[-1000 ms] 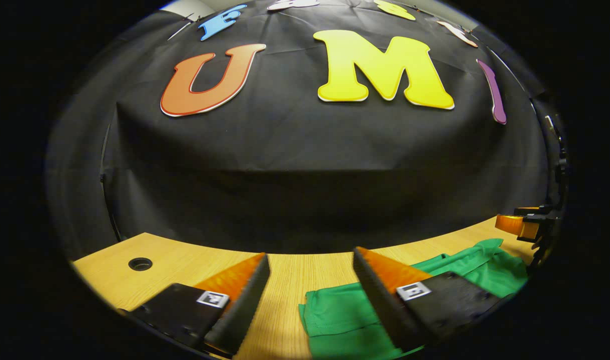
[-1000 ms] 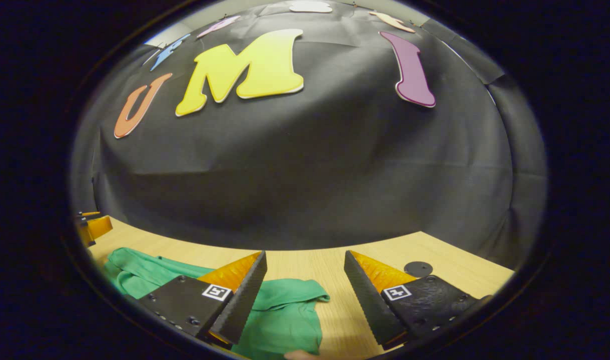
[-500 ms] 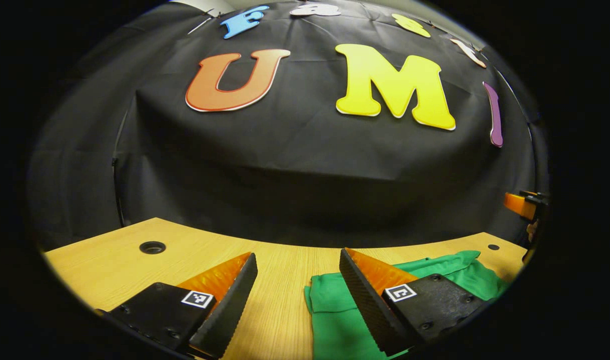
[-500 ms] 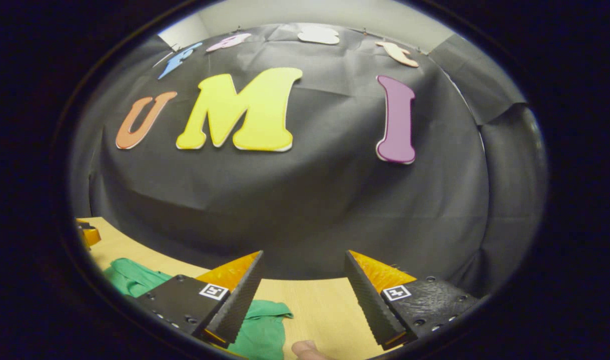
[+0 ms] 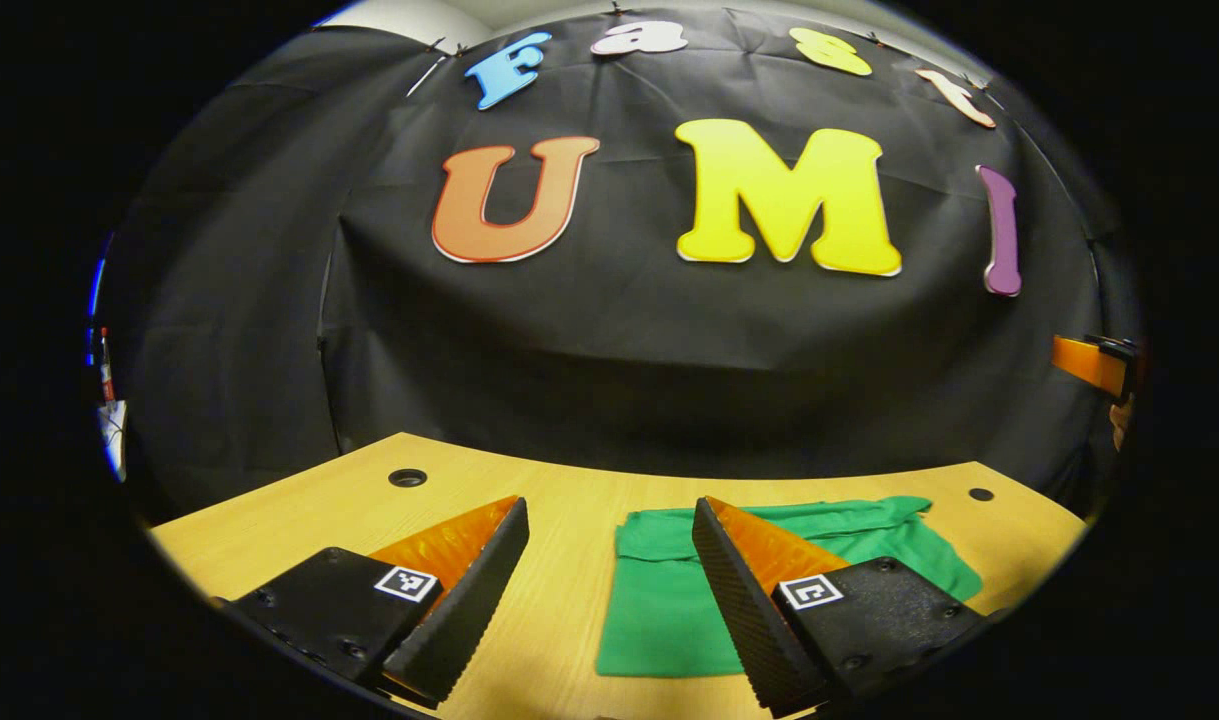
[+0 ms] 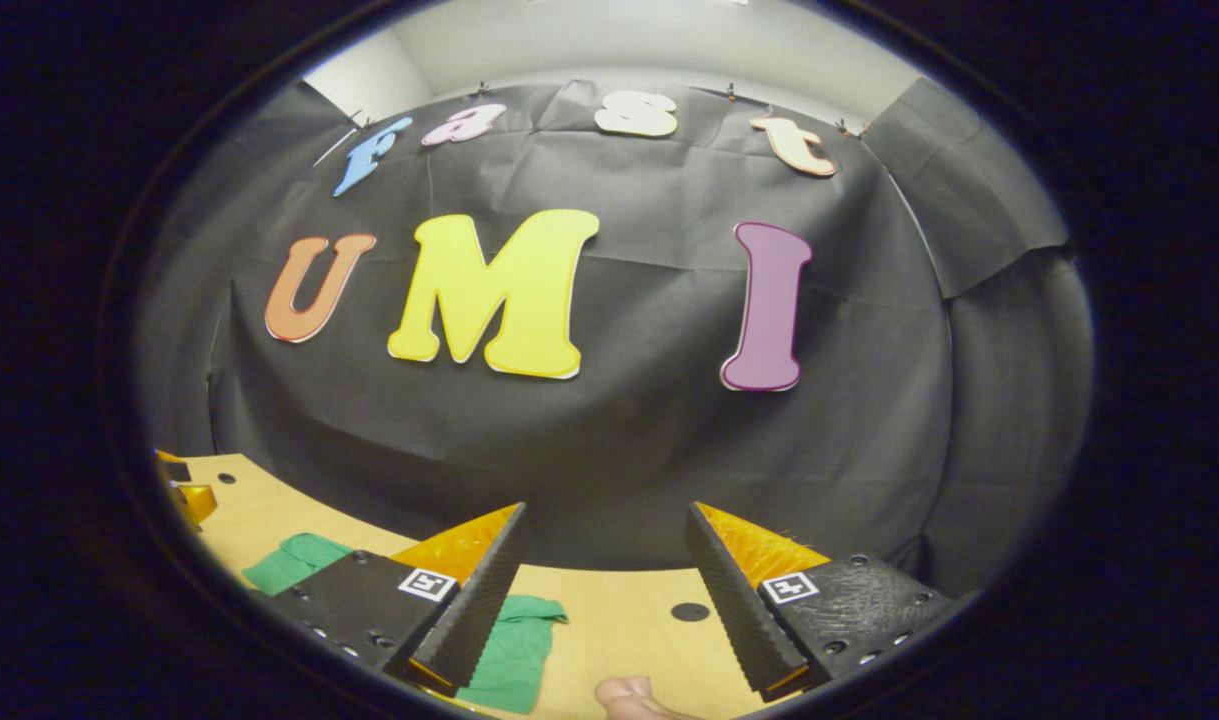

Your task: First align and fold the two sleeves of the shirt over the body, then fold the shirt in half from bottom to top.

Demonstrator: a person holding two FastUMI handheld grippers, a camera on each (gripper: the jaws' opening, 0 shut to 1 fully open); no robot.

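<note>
green shirt (image 5: pixel 669 600) lying folded and flat on the wooden table (image 5: pixel 559 500), and i'm looking at it from the left gripper view right now. my left gripper (image 5: pixel 609 590) is up off the cloth, fingers spread wide apart, nothing between them. the shirt's near edge runs straight, the far edge is bunched into a soft ridge. my right finger sits in front of the shirt's middle, the other finger over bare wood, just left of the fabric. a round cable hole (image 5: pixel 407 477) shows at the table's far left, a smaller hole (image 5: pixel 981 494) at far right. at the right rim of this view i catch a piece of the other gripper, held high.

over to the right gripper view: right gripper (image 6: pixel 604 590) also spread apart and holding nothing, raised above the table. the shirt (image 6: pixel 504 655) peeks out down left, partly behind my left finger. a fingertip (image 6: pixel 624 693) of a hand shows at the bottom edge. a dark hole (image 6: pixel 689 611) lies between the fingers, on the wood.
</note>
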